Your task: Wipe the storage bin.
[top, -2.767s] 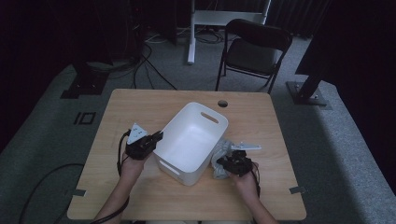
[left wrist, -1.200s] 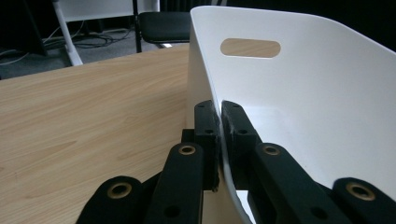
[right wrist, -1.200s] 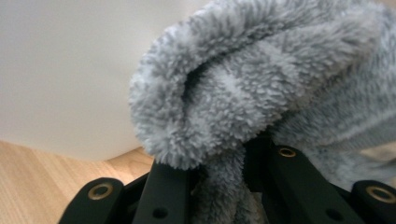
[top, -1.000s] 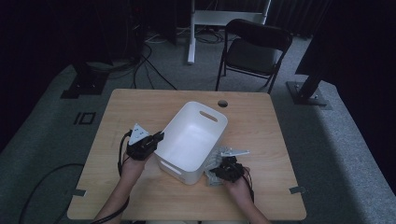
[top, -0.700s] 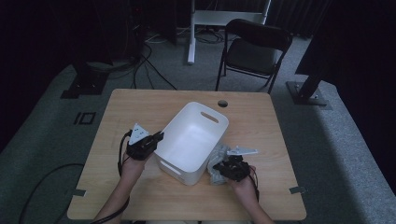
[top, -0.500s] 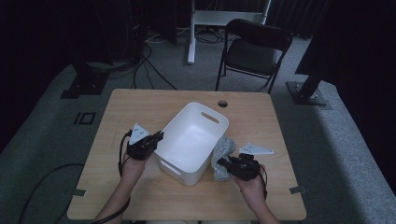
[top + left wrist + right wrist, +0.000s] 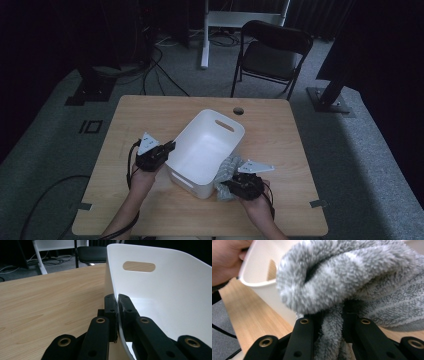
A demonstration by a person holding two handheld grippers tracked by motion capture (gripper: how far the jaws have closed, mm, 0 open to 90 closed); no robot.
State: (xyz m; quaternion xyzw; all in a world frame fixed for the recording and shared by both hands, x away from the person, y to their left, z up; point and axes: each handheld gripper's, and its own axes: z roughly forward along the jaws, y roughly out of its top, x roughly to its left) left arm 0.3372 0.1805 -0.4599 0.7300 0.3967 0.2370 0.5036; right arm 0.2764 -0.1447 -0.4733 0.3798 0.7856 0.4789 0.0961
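A white plastic bin (image 7: 205,150) with handle slots sits slanted in the middle of the wooden table (image 7: 150,115). My left gripper (image 7: 170,148) is shut on the bin's left rim (image 7: 113,285), with the thin white wall pinched between its jaws (image 7: 117,307). A fluffy grey-and-white striped cloth (image 7: 227,175) hangs bunched just outside the bin's right wall. My right gripper (image 7: 231,186) is shut on that cloth (image 7: 352,282), whose folds bulge above the jaws, with the bin's wall (image 7: 262,262) right behind it.
A black folding chair (image 7: 272,52) stands behind the table. A round cable hole (image 7: 238,110) lies near the table's far edge. A hand (image 7: 224,260) shows at the bin's rim in the right gripper view. Bare table lies to the left and far right.
My right gripper closed on the grey cloth beside the bin and has lifted it up against the bin's right wall. The left gripper and the bin have stayed put.
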